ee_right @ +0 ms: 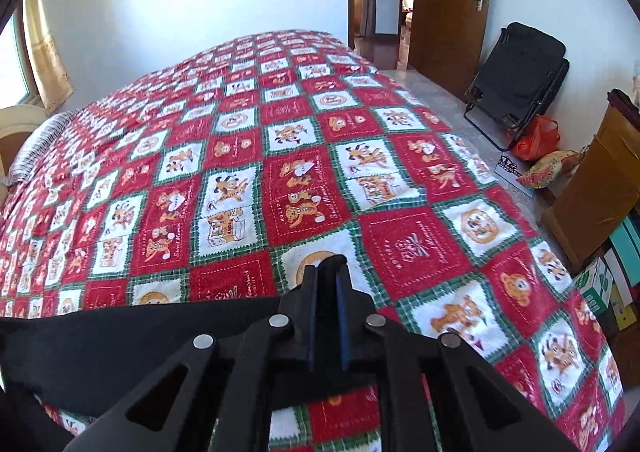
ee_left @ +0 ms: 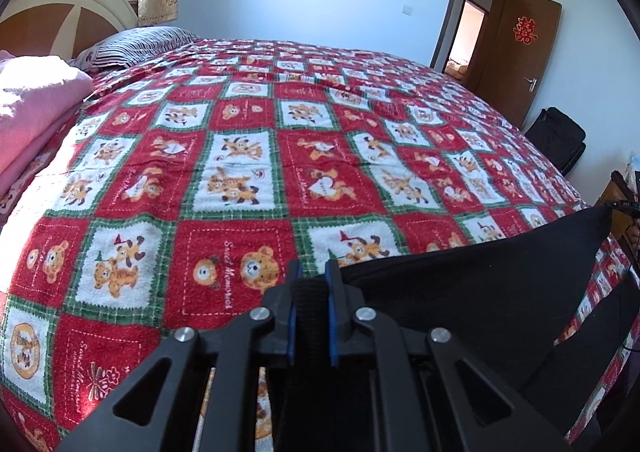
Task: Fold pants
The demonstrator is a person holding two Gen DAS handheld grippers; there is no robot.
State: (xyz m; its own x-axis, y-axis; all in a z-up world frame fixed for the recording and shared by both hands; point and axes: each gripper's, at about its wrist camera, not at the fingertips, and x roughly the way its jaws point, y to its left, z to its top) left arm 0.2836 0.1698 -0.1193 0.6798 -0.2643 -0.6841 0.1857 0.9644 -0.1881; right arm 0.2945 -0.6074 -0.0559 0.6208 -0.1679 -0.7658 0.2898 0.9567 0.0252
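Observation:
Black pants [ee_left: 480,292] hang stretched above the near edge of a bed with a red, white and green bear-print cover [ee_left: 248,155]. My left gripper [ee_left: 311,272] is shut on the pants' left end, black fabric pinched between its blue pads. From there the cloth runs right as a taut band. In the right wrist view the same pants [ee_right: 120,348] run off to the left, and my right gripper [ee_right: 326,272] is shut on their right end, a black tip poking out between its fingers. The cover [ee_right: 280,171] lies flat beyond both grippers.
A pink folded blanket [ee_left: 36,107] and a striped pillow [ee_left: 136,43] lie at the headboard end on the left. Right of the bed stand a folded black chair [ee_right: 520,79], an orange bag [ee_right: 536,139], a wooden cabinet [ee_right: 596,187] and boxes. An open brown door [ee_left: 520,51] is at the far wall.

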